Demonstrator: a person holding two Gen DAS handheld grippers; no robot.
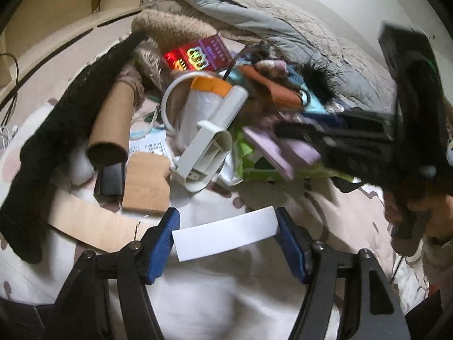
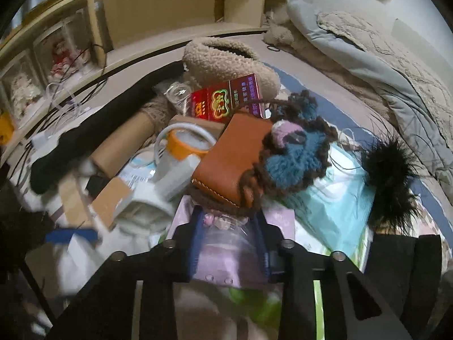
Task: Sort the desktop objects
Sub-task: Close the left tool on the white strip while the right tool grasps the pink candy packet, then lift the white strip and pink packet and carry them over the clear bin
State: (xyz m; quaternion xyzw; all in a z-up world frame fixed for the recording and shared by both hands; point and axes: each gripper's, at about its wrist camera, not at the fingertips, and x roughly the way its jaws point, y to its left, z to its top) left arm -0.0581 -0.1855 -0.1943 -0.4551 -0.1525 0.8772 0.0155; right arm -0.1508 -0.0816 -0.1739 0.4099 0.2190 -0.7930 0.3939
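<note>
A heap of objects lies on a bed. My left gripper (image 1: 226, 232) is shut on a white card (image 1: 225, 233), held between its blue pads above the white sheet in front of the heap. My right gripper (image 2: 229, 221) has its jaws around a lilac box in a clear wrapper (image 2: 226, 252), pads against its sides; it also shows from the left wrist view (image 1: 283, 153), with the right gripper (image 1: 334, 138) reaching in from the right. Behind it lie a brown leather wallet (image 2: 229, 161), a blue crochet piece (image 2: 294, 158) and a red box (image 2: 223, 102).
A white lint roller with orange band (image 1: 209, 130), a cardboard tube (image 1: 113, 121), cardboard pieces (image 1: 147, 181), a long black cloth (image 1: 65, 133), a black pompom (image 2: 390, 181) and a fleece slipper (image 2: 226, 62) fill the heap. A wooden shelf (image 2: 158, 8) stands behind; a grey quilt (image 2: 368, 65) lies right.
</note>
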